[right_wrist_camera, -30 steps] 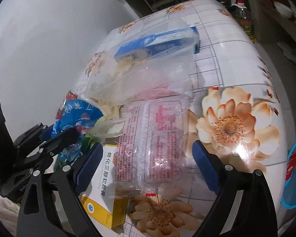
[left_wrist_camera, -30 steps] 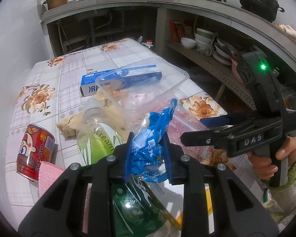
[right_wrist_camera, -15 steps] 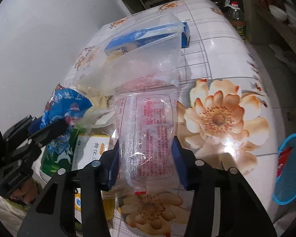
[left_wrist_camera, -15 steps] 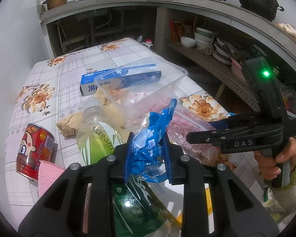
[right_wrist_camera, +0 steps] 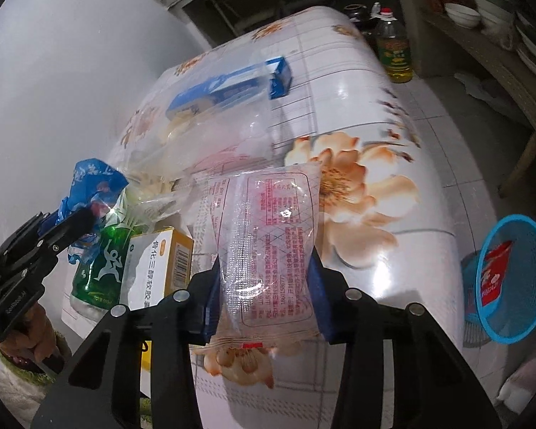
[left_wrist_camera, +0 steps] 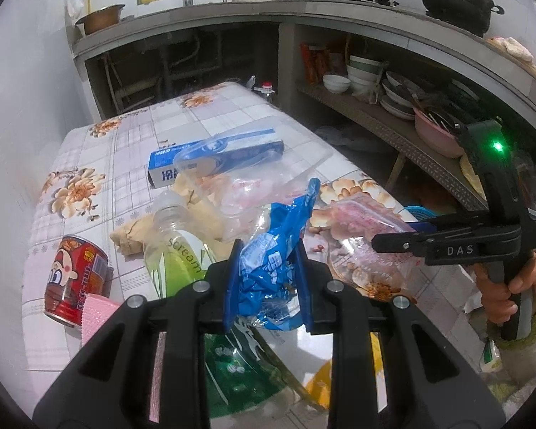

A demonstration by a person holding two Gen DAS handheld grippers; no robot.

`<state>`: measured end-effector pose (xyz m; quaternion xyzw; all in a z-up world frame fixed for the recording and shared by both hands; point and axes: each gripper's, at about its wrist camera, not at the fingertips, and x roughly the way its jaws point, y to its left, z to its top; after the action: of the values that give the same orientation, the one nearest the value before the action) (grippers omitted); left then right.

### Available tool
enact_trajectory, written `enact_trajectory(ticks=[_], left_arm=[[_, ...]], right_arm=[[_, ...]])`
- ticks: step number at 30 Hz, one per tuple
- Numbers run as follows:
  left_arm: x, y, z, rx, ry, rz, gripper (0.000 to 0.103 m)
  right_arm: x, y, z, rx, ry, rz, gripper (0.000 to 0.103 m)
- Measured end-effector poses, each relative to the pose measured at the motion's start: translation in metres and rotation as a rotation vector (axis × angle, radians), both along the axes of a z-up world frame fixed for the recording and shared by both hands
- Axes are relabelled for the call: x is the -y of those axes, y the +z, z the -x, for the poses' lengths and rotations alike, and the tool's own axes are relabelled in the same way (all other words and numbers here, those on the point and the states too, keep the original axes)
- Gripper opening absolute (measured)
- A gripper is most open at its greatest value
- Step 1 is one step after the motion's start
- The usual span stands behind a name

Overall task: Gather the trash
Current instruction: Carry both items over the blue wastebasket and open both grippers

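Left gripper (left_wrist_camera: 268, 286): jaws narrow, clamped on crumpled blue wrapper (left_wrist_camera: 273, 250), held above the floral table (left_wrist_camera: 132, 136). Right gripper (right_wrist_camera: 264, 293): jaws have just been closing, now pinching clear red-printed packet (right_wrist_camera: 268, 243), raised off table; blue basket (right_wrist_camera: 511, 282) on floor beside.

Right gripper (right_wrist_camera: 266, 291) jaws — wide apart a second earlier — have just been closing and now pinch the clear red-printed wrapper (right_wrist_camera: 268, 246), lifted off the table (right_wrist_camera: 393, 136).
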<state>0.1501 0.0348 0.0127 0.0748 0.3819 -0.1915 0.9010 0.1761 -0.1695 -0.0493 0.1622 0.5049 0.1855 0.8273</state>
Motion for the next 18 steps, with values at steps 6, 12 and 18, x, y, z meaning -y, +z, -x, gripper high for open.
enact_trajectory(ticks=[6,12,18], left_arm=[[0.008,0.012,0.010,0.024,-0.011,-0.003,0.026],[0.028,0.026,0.018,0.045,-0.052,0.007,0.026],[0.072,0.036,0.013,0.013,-0.159,0.047,0.026]], right_arm=[[0.021,0.007,0.014,0.026,-0.048,-0.040,0.041],[0.043,0.013,0.030,0.047,-0.099,-0.088,0.041],[0.084,0.018,0.049,0.080,-0.202,-0.125,0.041]])
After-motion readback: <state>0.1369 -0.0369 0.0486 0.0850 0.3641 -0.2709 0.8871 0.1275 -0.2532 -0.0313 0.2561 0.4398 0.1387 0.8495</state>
